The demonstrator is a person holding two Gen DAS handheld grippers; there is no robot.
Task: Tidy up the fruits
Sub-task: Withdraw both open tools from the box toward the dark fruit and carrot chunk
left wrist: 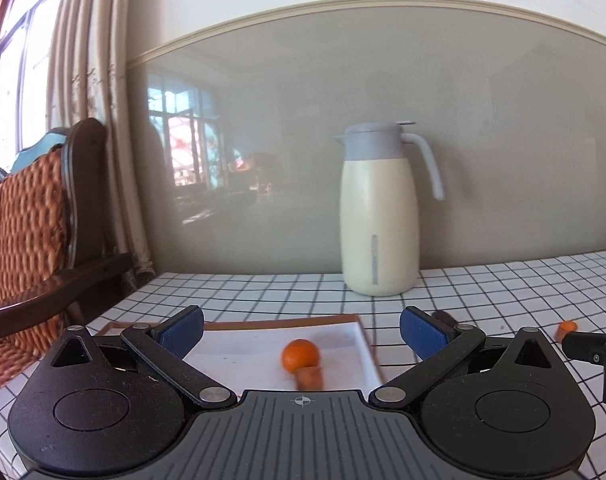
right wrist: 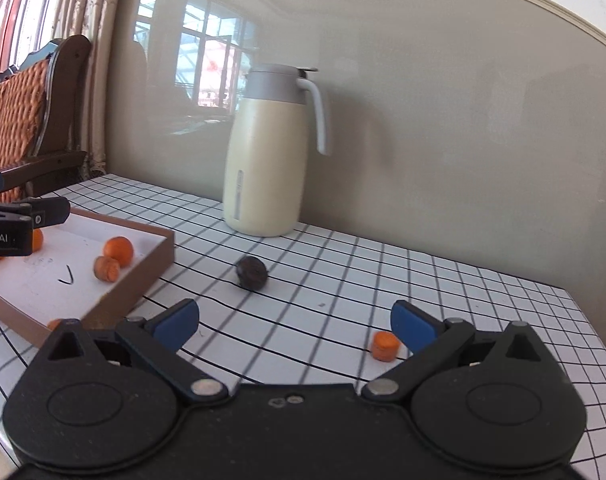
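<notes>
Fruits are split between a shallow brown-sided tray (right wrist: pixel 151 264) with a white floor and the checked desk (right wrist: pixel 343 280) around it, the tray sitting at the left of the desk. At the back against the wall stands a cream jug (right wrist: pixel 263 168) with a grey lid and handle, the largest item on the cloth. The left gripper (left wrist: pixel 301 330) hangs over the tray with its jaws released and wide apart, holding nothing; the right gripper (right wrist: pixel 295 320) is over bare desk, jaws likewise spread and empty. Inside the tray a small orange (right wrist: pixel 119 250) lies touching a carrot chunk (right wrist: pixel 107 269), and another orange piece (right wrist: pixel 37 240) shows partly behind the left gripper. On the desk a dark round fruit (right wrist: pixel 251 273) sits just right of the tray, apart from it. Smallest, a carrot slice (right wrist: pixel 385 345) lies on the desk close to the right gripper's right fingertip.
</notes>
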